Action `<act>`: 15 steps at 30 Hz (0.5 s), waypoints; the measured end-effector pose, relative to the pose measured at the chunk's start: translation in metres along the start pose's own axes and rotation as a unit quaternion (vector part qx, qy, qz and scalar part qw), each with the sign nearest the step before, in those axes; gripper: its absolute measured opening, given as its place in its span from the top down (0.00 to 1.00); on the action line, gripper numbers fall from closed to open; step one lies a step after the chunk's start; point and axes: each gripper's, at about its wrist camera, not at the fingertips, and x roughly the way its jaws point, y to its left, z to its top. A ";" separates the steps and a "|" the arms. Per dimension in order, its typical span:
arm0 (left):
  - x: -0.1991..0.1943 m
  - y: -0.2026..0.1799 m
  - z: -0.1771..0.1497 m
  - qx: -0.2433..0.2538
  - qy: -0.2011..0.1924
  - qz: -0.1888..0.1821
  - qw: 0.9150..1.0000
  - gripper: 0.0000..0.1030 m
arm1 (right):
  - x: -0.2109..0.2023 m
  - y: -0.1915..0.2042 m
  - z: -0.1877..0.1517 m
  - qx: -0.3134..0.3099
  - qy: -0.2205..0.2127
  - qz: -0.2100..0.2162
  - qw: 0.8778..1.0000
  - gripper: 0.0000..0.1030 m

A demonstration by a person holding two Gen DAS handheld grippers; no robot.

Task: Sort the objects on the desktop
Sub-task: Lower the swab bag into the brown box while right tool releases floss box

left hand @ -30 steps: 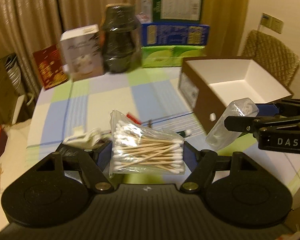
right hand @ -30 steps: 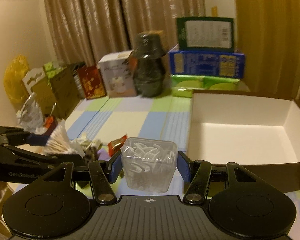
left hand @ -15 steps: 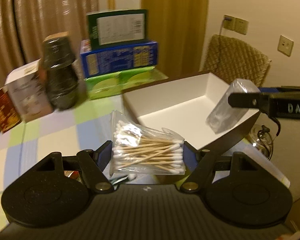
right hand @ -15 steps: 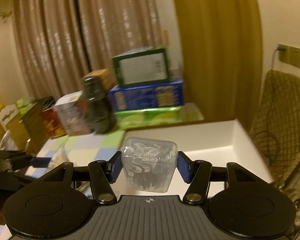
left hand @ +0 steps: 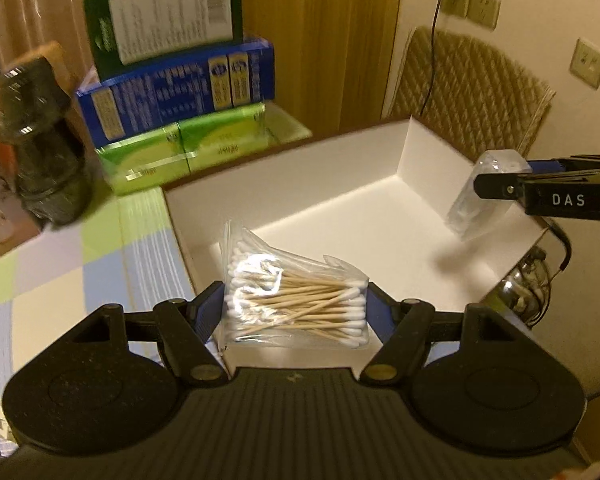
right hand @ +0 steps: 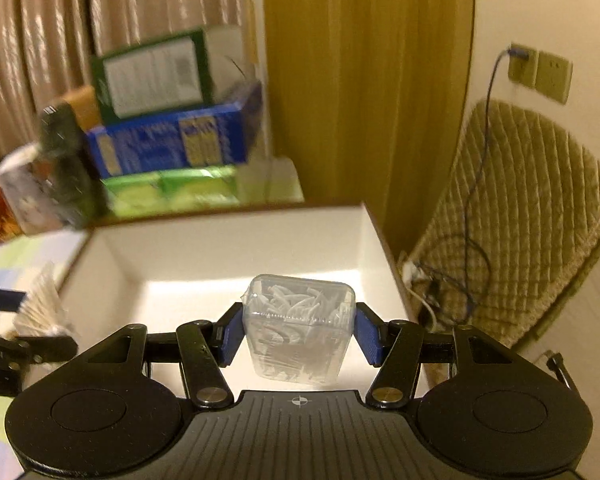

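- Over the open white box (left hand: pixel 332 200) at the table's right edge, both hand-held grippers hang with their loads, neither thing touching the box floor yet.
- The left hand-held gripper (left hand: pixel 296 312) is clamped on a clear bag of cotton swabs (left hand: pixel 296 304); its blue pads press the bag's two short ends, which keeps the loose bundle from sagging out of the middle.
- The swabs lie roughly level, their long axis running across the jaws from pad to pad, white tips bunched at each end. The bag's slack top edge stands up, toward the box's far wall.
- The right hand-held gripper (right hand: pixel 298 328) is closed on a small clear plastic container (right hand: pixel 298 328) full of pale curved pieces, which I take to be floss picks, held by its two side walls.
- The container's lid end faces up and away from the wrist camera; in the left wrist view its long axis tilts, top leaning toward the far right corner of the box.
- The two loads sit well apart: swabs by the box's near left, container toward its right wall. That spacing probably lets both be dropped without colliding.
- The box appears empty beneath them, so this looks like the release step of sorting.
- The stacked cartons (left hand: pixel 176 80) and dark jar (left hand: pixel 44 144) at the table's far edge stay clear of the work.
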 end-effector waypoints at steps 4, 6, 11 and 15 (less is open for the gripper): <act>0.028 -0.003 0.005 0.007 0.030 0.001 1.000 0.32 | 0.021 -0.015 -0.004 -0.002 0.030 -0.002 1.000 0.47; 0.040 -0.004 0.006 0.005 0.043 0.002 0.999 0.32 | 0.029 -0.021 -0.006 -0.004 0.042 -0.001 0.999 0.47; 0.063 -0.007 0.004 0.007 0.072 0.001 0.997 0.31 | 0.045 -0.025 -0.010 -0.015 0.067 0.008 0.998 0.47; 0.075 -0.010 0.001 0.016 0.092 0.003 0.996 0.29 | 0.056 -0.024 -0.012 -0.030 0.091 0.011 0.995 0.47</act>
